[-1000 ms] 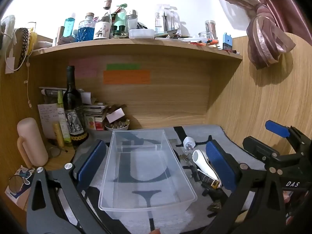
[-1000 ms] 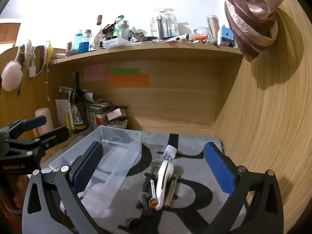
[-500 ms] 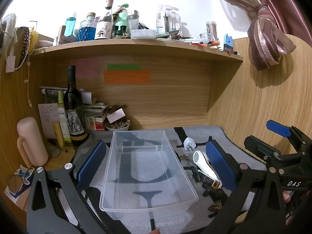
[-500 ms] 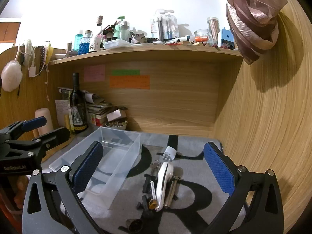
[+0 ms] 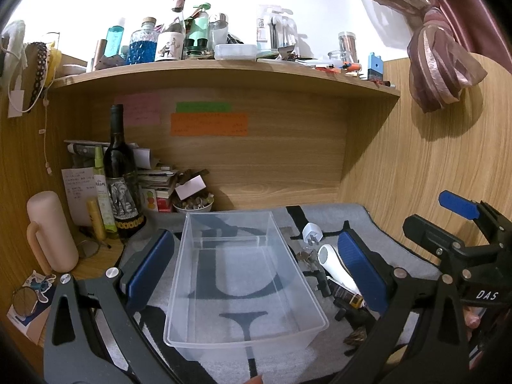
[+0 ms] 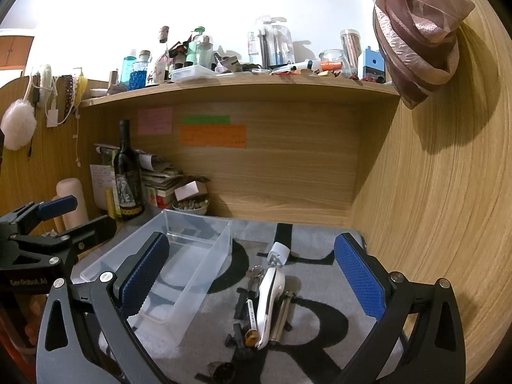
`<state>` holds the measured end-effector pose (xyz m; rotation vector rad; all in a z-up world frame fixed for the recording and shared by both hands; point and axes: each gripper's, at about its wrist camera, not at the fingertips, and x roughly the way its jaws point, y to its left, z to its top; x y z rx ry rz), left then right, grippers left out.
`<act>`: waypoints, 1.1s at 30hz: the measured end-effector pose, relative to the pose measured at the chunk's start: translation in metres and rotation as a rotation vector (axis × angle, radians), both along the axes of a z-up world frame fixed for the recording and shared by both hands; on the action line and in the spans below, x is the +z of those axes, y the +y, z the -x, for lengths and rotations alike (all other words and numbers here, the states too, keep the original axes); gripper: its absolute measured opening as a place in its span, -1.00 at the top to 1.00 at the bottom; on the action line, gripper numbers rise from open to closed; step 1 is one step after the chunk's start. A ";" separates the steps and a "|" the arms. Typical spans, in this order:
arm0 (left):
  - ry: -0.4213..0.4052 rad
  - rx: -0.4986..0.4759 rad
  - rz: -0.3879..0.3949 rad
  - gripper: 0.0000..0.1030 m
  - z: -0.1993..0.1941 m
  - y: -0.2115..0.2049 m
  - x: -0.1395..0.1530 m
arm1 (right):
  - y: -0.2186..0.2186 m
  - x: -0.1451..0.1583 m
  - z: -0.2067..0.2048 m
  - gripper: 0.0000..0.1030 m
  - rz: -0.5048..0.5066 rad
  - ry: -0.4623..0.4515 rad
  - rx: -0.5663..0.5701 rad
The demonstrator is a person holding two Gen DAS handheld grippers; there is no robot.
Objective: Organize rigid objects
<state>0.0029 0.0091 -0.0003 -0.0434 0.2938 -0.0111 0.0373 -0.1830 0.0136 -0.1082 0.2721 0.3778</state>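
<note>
Left gripper [image 5: 256, 268] jaws spread wide, straddling the clear plastic bin [image 5: 243, 326] on the grey mat [image 6: 320, 288]; right gripper [image 6: 252, 278] likewise spread and holding nothing, with the white handheld device [image 6: 270, 300] and white plug adapter [image 6: 279, 253] lying between its fingers, just right of the bin.

A plastic bin [image 5: 246, 275] sits on a mat [image 6: 320, 291] on the worktop. To the bin's right lies a cluster of small things: a plug adapter [image 6: 279, 253] farthest back, keys [image 6: 255, 273] just before it, then a handheld device [image 6: 269, 300] with a pen [image 6: 251, 315] beside it. A wine bottle [image 5: 120, 176] stands behind the bin to its left, a small bowl [image 5: 193, 205] just behind the bin. A shelf [image 5: 224, 70] above carries bottles.
</note>
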 end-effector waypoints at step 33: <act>0.001 -0.010 -0.013 -1.00 0.002 -0.006 -0.003 | 0.000 0.003 0.006 -1.00 -0.007 -0.022 0.010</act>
